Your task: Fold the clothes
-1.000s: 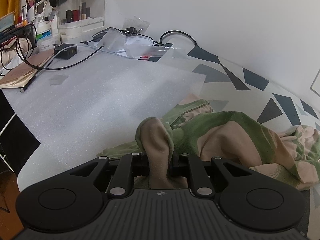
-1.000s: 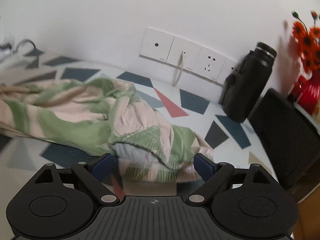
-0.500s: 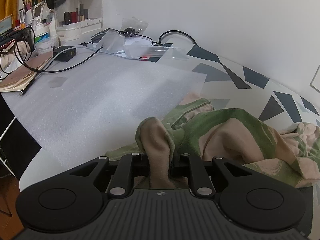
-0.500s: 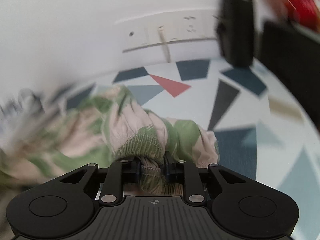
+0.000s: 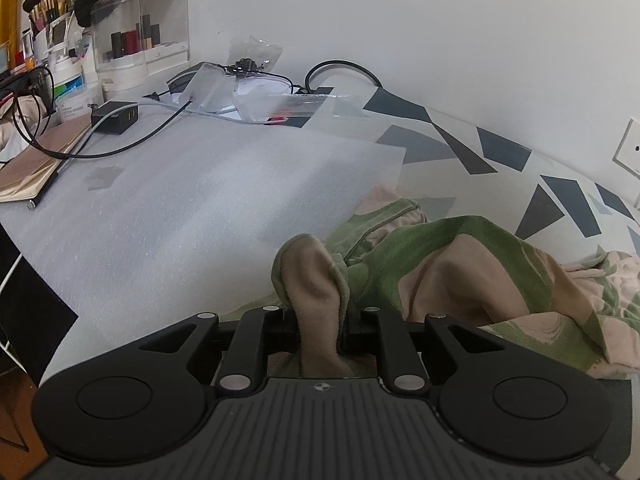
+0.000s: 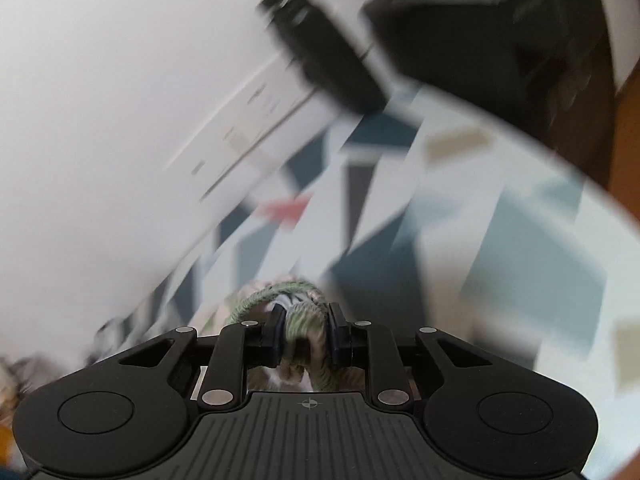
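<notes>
Left wrist view: the left gripper (image 5: 319, 320) is clamping a fold of the green-and-beige garment (image 5: 460, 276), its 2 jaws standing narrow with a beige loop of cloth rising between them. The rest of the garment is lying crumpled on the bench (image 5: 500, 148), spreading to the right of the gripper over a white cover printed with dark triangles. A pale foam sheet (image 5: 208, 200) is covering the left part of the bench, and the garment's far edge is resting at that sheet's right border. Behind the sheet, a black charger block (image 5: 116, 117) with its cables, loose clear plastic bags (image 5: 256, 92) and a transparent cosmetics case (image 5: 140, 36) are sitting near the wall. A tan notebook (image 5: 28, 168) is lying at the far left.

Right wrist view: the right gripper (image 6: 307, 330) is pinching a ribbed green cuff (image 6: 280, 292) of the same garment, its jaws drawn close with the bunched cloth pressed between the pads. The background is smearing strongly and appearing tilted. A dark cylindrical flask (image 6: 324, 52) and a white socket strip (image 6: 248, 112) on the wall are only roughly discernible. The patterned bench cover is showing beneath the cuff.
</notes>
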Demonstrator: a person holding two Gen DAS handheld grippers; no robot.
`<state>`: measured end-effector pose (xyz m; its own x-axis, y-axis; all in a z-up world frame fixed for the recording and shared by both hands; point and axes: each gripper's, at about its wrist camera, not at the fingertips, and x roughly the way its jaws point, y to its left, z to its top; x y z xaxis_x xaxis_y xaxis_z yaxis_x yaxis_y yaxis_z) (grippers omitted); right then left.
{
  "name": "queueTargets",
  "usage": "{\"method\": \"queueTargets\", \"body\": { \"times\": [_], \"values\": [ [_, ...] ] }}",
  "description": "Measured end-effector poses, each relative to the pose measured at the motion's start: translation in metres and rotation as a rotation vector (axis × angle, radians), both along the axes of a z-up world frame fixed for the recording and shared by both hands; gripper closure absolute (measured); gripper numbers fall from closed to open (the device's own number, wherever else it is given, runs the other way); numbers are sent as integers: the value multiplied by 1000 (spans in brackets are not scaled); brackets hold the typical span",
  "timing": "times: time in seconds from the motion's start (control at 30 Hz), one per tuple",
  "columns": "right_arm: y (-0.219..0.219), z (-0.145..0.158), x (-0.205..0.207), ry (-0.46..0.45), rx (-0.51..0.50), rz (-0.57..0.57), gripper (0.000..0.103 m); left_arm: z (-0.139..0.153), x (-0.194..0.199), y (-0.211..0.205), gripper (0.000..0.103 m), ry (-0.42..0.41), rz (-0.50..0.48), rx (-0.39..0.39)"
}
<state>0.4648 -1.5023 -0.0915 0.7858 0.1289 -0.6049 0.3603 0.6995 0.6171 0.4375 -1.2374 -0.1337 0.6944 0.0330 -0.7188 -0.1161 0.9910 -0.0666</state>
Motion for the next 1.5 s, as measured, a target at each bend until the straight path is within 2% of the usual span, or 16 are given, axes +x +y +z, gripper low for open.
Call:
{"method": "queueTargets", "body": {
  "times": [0.17, 0.27, 0.33, 0.37, 0.43, 0.5, 0.7, 0.8, 0.87, 0.9, 0.93, 0.97, 1.03, 1.23, 1.4, 1.5],
  "values": [
    [-36, -36, 60, 90, -132, -136, 82, 0, 1, -4, 86, 6, -9, 31],
    [-40, -42, 72, 161, -262, -252, 53, 1, 2, -5, 86, 10, -4, 33],
    [-39, -39, 73, 152, -285, -281, 49, 1, 1, -5, 86, 11, -2, 26],
    [-29, -33, 72, 137, -297, -228, 48, 0, 1, -4, 86, 11, 1, 20],
    [-9, -23, 70, 106, -320, -122, 33, 0, 1, -3, 86, 12, 6, 8],
    [20, -17, 71, 95, -367, 11, 25, 0, 1, -1, 86, 14, 14, -6],
    [123, -47, 103, 142, -521, 329, 20, 1, 1, 5, 86, 22, 48, -67],
    [158, -61, 117, 178, -600, 398, 12, 3, -1, 5, 86, 23, 52, -76],
    [169, -68, 125, 202, -633, 423, 22, 5, -3, 4, 86, 19, 53, -82],
    [170, -70, 127, 204, -643, 433, 32, 7, -4, 3, 86, 13, 51, -83],
    [167, -70, 125, 190, -639, 432, 47, 8, -5, 1, 86, 6, 48, -83],
    [164, -69, 123, 175, -636, 431, 54, 11, -7, -1, 86, -5, 40, -79],
    [154, -67, 122, 184, -651, 408, 84, 15, -11, -7, 87, -27, 15, -73],
    [115, -70, 110, 225, -704, 275, 87, 18, -20, -42, 87, -42, -134, -95],
    [77, -71, 103, 283, -716, 149, 86, 10, -18, -66, 86, -14, -199, -205],
    [60, -71, 98, 316, -712, 97, 85, 10, -17, -75, 86, -18, -229, -215]
  ]
}}
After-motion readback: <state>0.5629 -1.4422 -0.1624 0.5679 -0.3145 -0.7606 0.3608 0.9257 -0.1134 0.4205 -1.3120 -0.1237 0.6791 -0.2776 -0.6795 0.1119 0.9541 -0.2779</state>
